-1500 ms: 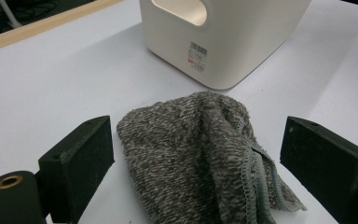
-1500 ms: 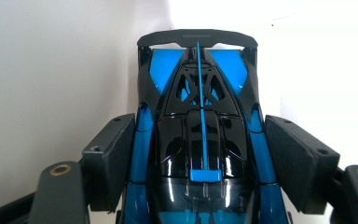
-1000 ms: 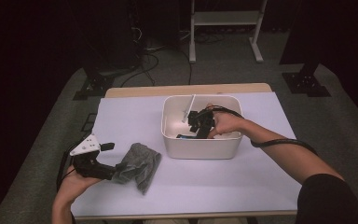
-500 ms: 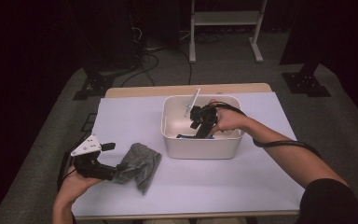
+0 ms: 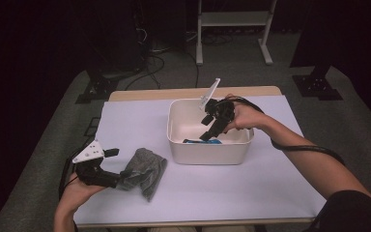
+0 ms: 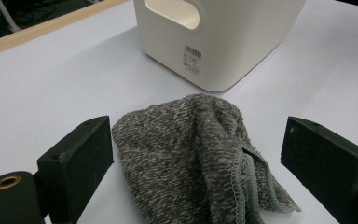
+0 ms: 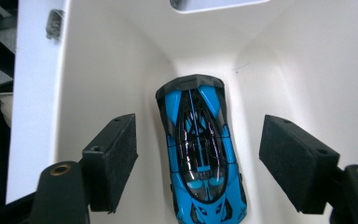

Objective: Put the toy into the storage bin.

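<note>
**Blue car in the bin, grey cloth at the left claw**

The blue toy car [image 7: 200,154] lies on the floor of the white bin [image 5: 207,152], lengthwise between and below the two black jaws of the right gripper [image 7: 198,165]. Those jaws stand wide apart, one to either side of the car, and neither pad touches it; nothing is held. In the high view the right gripper [image 5: 211,130] hangs over the bin's inside, pointing down at an angle, with the car [image 5: 202,141] showing as a strip of blue just beneath its tips. The bin's walls rise close on both sides of the jaws (a handle cut-out shows in the far wall).

Well apart from that, toward the near left of the table [image 5: 270,193], the left gripper [image 5: 123,175] rests low on the surface in the person's left hand [image 5: 75,191]. Its jaws are open too, and the crumpled grey cloth [image 6: 200,158] lies on the table between them; it is just beside one pad and clear of the other. Beyond the cloth, ahead of the jaws, stands the bin's outer wall with a small label.
</note>
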`<state>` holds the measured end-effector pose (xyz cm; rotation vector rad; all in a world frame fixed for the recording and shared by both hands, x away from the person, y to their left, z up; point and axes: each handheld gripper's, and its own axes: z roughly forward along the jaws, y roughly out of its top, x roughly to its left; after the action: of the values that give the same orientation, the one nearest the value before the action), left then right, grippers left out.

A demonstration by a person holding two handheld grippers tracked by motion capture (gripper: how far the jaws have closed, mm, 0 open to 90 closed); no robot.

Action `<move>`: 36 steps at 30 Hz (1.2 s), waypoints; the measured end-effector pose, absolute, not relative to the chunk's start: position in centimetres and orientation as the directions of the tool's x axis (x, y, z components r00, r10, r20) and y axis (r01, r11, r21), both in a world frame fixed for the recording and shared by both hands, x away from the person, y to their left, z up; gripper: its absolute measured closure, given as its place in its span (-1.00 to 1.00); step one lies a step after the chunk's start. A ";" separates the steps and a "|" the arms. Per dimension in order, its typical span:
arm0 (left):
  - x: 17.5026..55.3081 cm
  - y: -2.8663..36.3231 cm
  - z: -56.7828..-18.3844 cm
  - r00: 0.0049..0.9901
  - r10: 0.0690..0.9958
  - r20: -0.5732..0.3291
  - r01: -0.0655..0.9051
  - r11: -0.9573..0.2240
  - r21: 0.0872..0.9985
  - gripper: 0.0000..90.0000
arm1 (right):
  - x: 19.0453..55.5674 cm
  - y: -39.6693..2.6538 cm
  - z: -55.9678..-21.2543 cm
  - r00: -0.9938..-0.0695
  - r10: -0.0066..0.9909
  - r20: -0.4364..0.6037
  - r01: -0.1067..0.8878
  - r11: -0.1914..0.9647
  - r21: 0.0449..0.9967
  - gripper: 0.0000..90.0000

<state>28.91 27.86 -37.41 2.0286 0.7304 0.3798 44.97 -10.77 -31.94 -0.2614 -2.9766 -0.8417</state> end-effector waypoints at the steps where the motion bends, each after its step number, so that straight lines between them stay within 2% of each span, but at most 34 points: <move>1: 28.9 27.9 -37.4 0.777 0.629 -0.021 0.347 -0.401 0.848 -0.82 | 44.8 -11.0 -31.7 -0.984 0.156 0.083 0.177 0.834 0.523 -0.41; 23: 28.8 27.6 -37.8 0.783 0.622 -0.024 0.351 -0.409 0.842 -0.82 | 43.0 -17.7 -27.3 -0.962 0.263 0.078 0.253 0.742 0.621 -0.38; 36: 28.8 27.3 -37.7 0.787 0.617 -0.021 0.344 -0.411 0.844 -0.82 | 41.9 -21.1 -27.0 -0.942 0.324 0.087 0.299 0.693 0.656 -0.35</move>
<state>28.80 27.32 -37.70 2.0362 0.7160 0.3659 41.87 -21.14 -26.96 -0.5386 -2.9236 -1.1217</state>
